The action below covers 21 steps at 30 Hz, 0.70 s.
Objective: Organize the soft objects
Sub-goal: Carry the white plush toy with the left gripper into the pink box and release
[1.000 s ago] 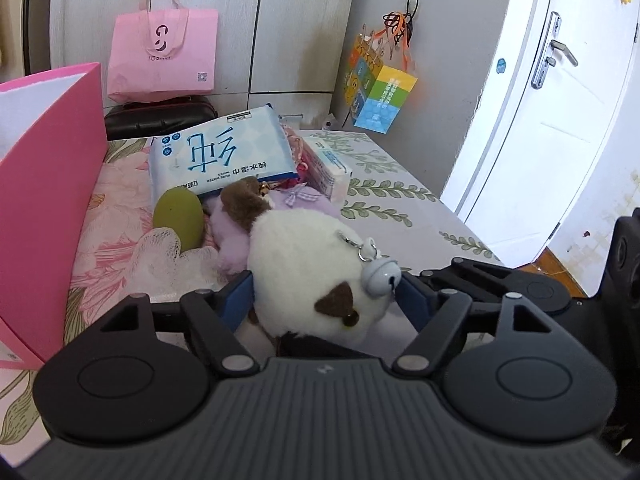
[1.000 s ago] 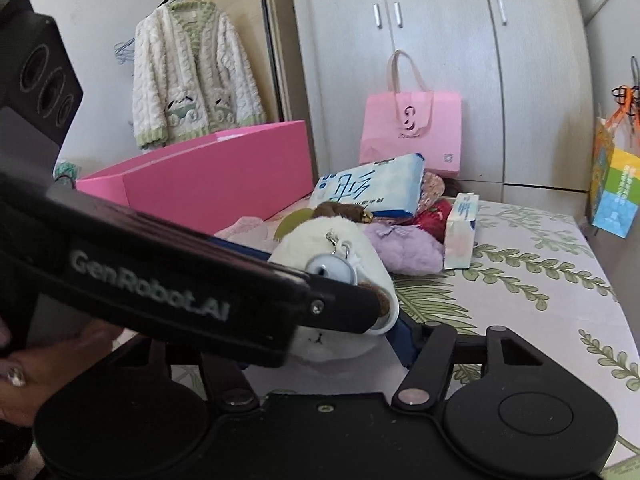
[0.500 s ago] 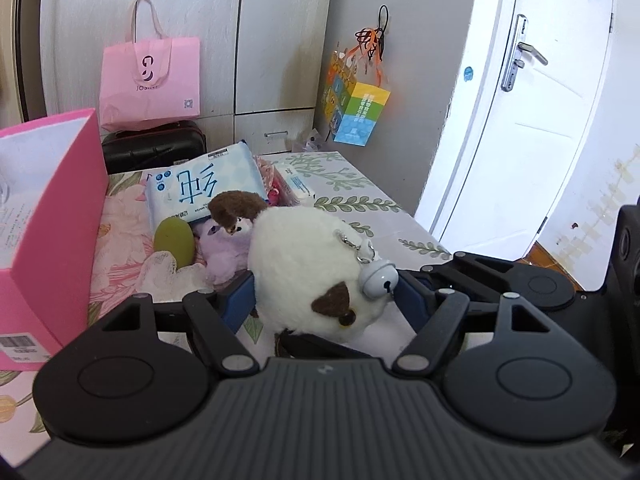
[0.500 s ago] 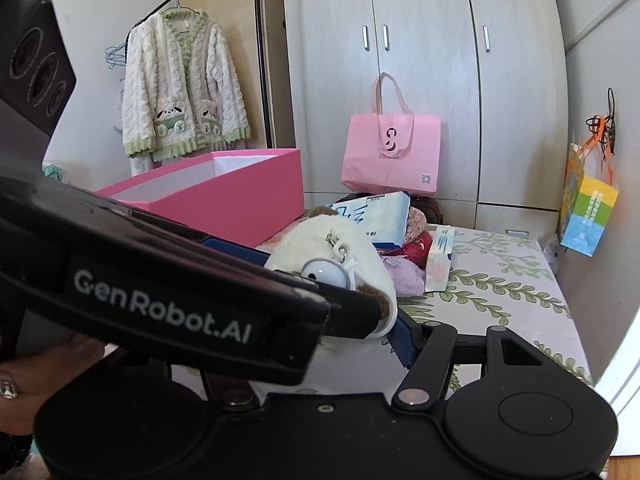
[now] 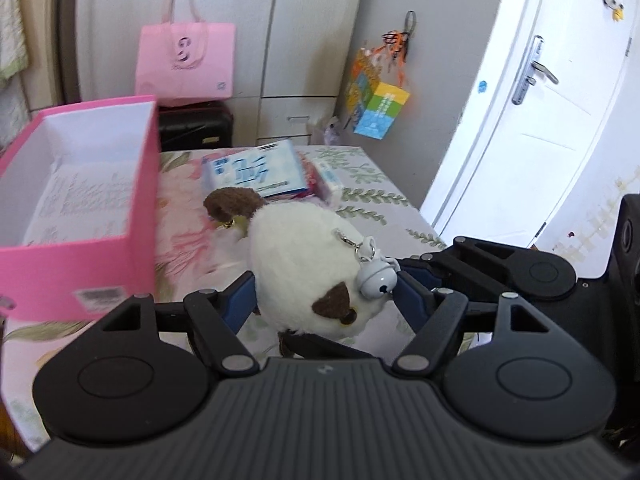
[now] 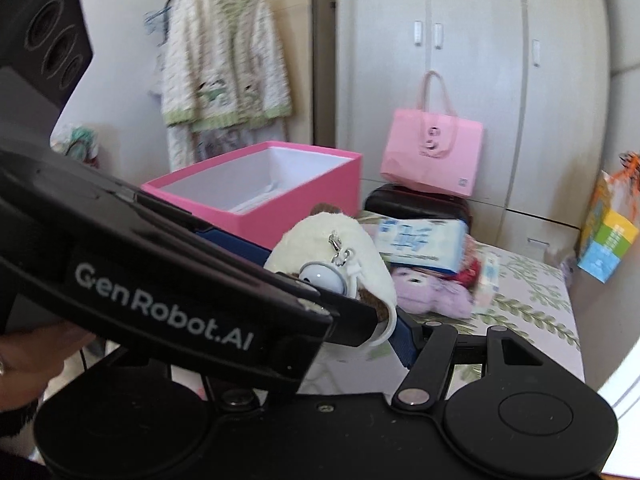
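My left gripper (image 5: 324,300) is shut on a white plush toy (image 5: 304,272) with brown patches and a small silver bell (image 5: 376,280), held in the air above the bed. The open pink box (image 5: 80,208) stands to its left, its white inside showing. In the right wrist view the same plush (image 6: 340,256) sits between the left gripper's body and my right gripper (image 6: 360,328), whose one visible blue finger (image 6: 404,340) touches the plush's edge; the other finger is hidden. A purple plush (image 6: 432,296) and tissue packs (image 6: 420,244) lie on the bed behind.
A pink bag (image 5: 184,60) on a black suitcase (image 5: 196,128) stands against the wardrobe. A colourful bag (image 5: 376,108) hangs on the wall. A white door (image 5: 520,120) is at the right. A cardigan (image 6: 224,64) hangs at the back left.
Both grippers have risen with the white plush, which now hangs above the bed. The pink box's open top has come into view from above.
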Tool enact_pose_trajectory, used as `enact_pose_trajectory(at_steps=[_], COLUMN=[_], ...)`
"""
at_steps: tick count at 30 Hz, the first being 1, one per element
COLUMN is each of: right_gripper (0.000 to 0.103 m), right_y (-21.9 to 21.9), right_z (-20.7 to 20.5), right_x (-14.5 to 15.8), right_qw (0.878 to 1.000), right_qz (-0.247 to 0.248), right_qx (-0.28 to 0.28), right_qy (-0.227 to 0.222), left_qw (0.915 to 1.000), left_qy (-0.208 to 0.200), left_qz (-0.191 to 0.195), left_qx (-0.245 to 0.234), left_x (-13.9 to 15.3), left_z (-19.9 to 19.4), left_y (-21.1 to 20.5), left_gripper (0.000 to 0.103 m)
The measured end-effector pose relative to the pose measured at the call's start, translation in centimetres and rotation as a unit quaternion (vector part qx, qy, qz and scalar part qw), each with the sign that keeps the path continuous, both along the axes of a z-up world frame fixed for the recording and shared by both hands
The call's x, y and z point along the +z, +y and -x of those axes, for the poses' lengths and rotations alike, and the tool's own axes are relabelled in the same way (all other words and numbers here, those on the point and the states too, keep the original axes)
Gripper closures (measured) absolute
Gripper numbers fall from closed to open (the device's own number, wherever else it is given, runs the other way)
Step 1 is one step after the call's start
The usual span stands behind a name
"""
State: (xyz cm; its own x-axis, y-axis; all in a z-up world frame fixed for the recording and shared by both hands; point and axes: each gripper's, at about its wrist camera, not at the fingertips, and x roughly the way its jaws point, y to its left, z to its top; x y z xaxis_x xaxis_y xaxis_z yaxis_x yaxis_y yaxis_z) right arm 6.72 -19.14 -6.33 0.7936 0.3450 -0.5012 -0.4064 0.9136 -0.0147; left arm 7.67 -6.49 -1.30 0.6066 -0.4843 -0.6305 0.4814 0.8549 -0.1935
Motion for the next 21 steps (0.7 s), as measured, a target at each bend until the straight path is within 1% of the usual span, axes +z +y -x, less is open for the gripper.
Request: enact_pose_trajectory(at_steps=[4, 7, 10, 12, 14, 17, 21], right_gripper=[0.034, 0.034, 0.034, 0.034, 0.034, 0.034, 0.033], right_y=[2.6, 4.6, 6.7, 7.9, 9.0, 10.4, 11.6], right_z=[0.2, 0.1, 0.0, -0.4, -0.9, -1.8, -3.6], right_x=[1.3, 1.9, 2.2, 2.4, 2.8, 3.5, 4.7], right_qw=[0.999, 0.998, 0.995, 0.994, 0.992, 0.990, 0.988], right_qz=[0.011, 0.018, 0.020, 0.020, 0.017, 0.014, 0.006], right_qx=[0.028, 0.060, 0.091, 0.106, 0.119, 0.133, 0.141], right_qy=[0.015, 0.026, 0.031, 0.035, 0.038, 0.045, 0.055], left_qw=[0.9996, 0.9983, 0.9966, 0.9959, 0.9950, 0.9933, 0.9932], left_qy=[0.011, 0.028, 0.032, 0.028, 0.028, 0.039, 0.044], left_qz=[-0.009, 0.004, 0.005, -0.004, -0.011, -0.003, -0.006], left_qx=[0.026, 0.052, 0.076, 0.086, 0.095, 0.109, 0.108], left_x=[1.1, 1.5, 1.6, 1.9, 2.4, 3.1, 4.3], left_z=[0.7, 1.0, 1.5, 1.5, 1.2, 0.3, -1.6], left_y=[2.5, 5.2, 7.5, 8.5, 9.5, 11.2, 12.5], left_gripper=[0.031, 0.031, 0.031, 0.031, 0.031, 0.031, 0.031])
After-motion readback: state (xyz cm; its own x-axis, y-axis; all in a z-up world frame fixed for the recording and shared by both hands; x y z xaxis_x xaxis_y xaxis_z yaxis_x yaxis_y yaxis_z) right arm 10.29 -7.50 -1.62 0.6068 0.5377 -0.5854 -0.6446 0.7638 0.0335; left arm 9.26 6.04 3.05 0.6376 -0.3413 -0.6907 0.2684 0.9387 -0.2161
